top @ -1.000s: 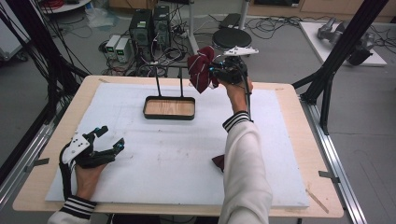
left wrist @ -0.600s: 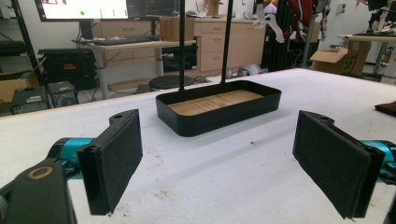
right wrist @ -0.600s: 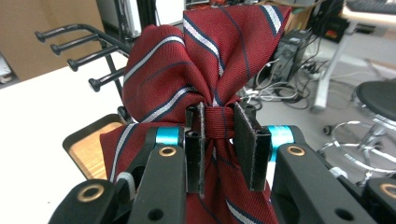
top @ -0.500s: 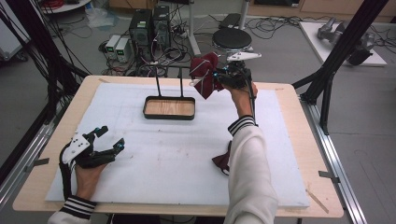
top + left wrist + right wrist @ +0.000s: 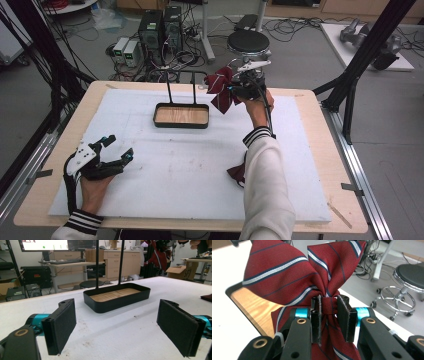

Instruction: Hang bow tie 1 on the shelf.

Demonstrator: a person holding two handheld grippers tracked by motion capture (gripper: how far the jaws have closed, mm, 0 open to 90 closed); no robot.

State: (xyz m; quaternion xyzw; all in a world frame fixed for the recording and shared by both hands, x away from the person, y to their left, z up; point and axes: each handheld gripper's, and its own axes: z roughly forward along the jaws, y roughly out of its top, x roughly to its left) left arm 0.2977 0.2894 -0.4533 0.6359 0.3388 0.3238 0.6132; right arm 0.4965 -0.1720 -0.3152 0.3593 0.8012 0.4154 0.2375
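Observation:
A dark red bow tie [image 5: 220,90] with white and navy stripes hangs in the air beside the top of the black stand. My right gripper [image 5: 235,92] is shut on its centre knot. In the right gripper view the two pads pinch the knot band, and the bow tie [image 5: 287,272] fans out above the right gripper [image 5: 329,315]. Below and to the left sits the black tray [image 5: 181,124] with a wooden floor and two upright rods [image 5: 169,90]. My left gripper [image 5: 120,146] rests on the white mat at the front left, open, with nothing between the jaws of the left gripper [image 5: 117,327].
A second dark red cloth piece [image 5: 236,172] lies on the mat beside the right sleeve. The white mat [image 5: 190,170] covers most of the wooden table. Beyond the far edge stand a round stool [image 5: 248,42] and computer cases [image 5: 160,25] among cables.
The right hand has come down a little toward the tray's right side with the bow tie in its grip, and the tie has turned slightly. The left gripper has stayed put.

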